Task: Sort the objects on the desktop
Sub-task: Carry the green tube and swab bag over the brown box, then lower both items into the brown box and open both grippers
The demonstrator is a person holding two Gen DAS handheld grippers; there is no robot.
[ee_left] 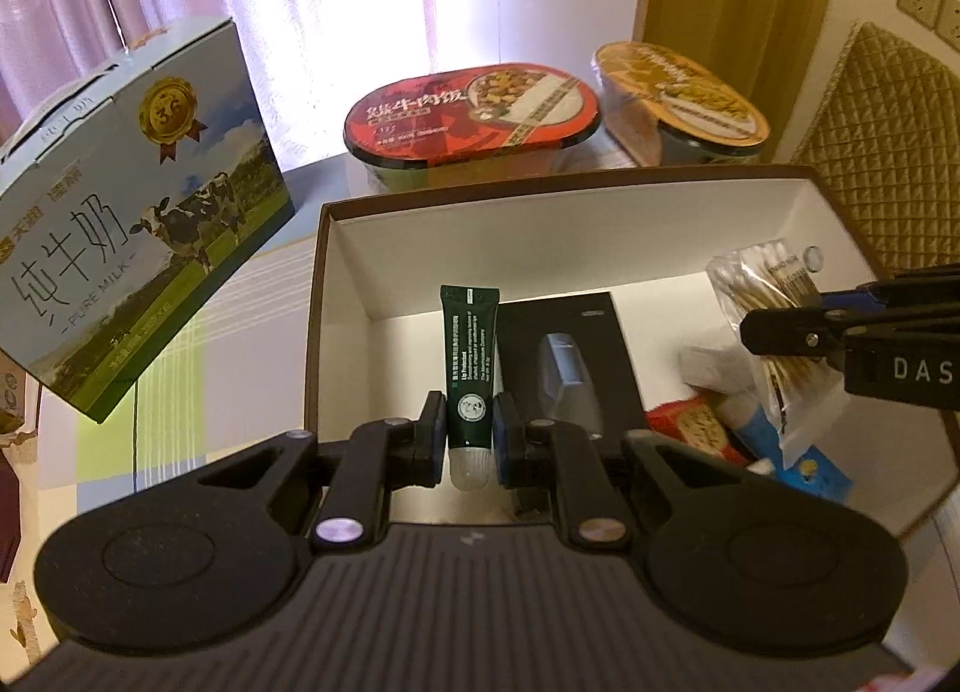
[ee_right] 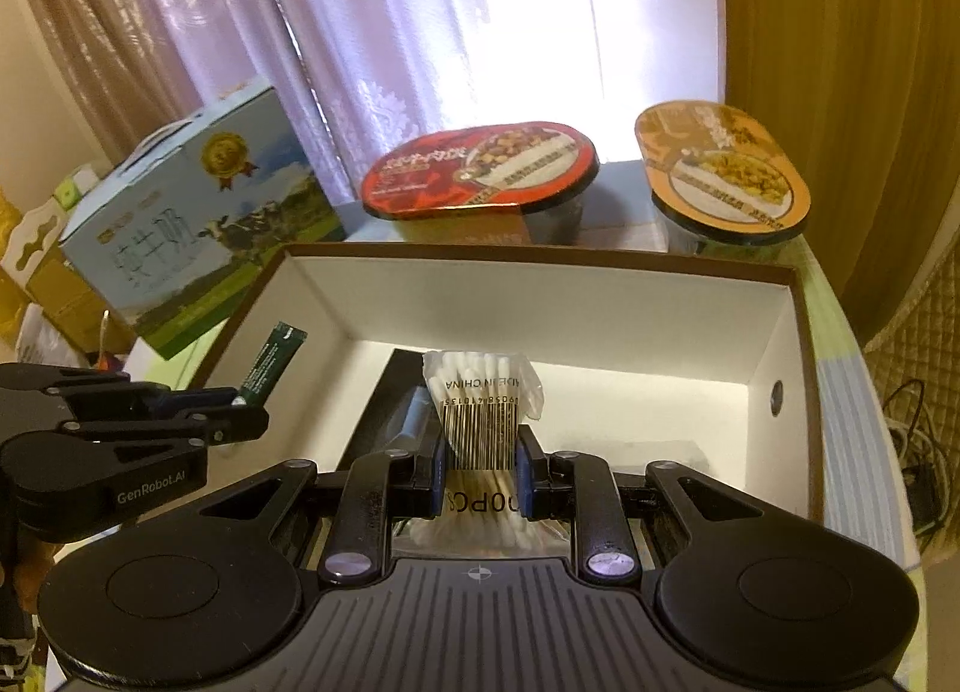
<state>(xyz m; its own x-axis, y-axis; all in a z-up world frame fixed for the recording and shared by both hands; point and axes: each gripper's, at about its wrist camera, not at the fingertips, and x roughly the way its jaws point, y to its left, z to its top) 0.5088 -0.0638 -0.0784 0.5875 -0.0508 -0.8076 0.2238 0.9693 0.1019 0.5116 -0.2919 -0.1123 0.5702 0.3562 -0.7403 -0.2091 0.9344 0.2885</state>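
Box, brown-rimmed and white inside, is sitting open on the table below both grippers, taking up the middle of each view. Behind it, a milk carton is standing at the left, a red meal tub in the centre and an orange meal tub at the right, all in front of pale curtains. Inside the box, a black case is lying on the floor, with a red packet and a blue-and-white packet crowding the right side beside it. The left gripper is pinching a green tube near its clear cap, holding it upright over the box's left part; in the right wrist view the tube is tilting just above the box's left wall. The right gripper is clamping a swab bag across its barcode, the cotton tips fanning out above the fingers, over the case. In the left wrist view that bag is hanging over the box's right side.
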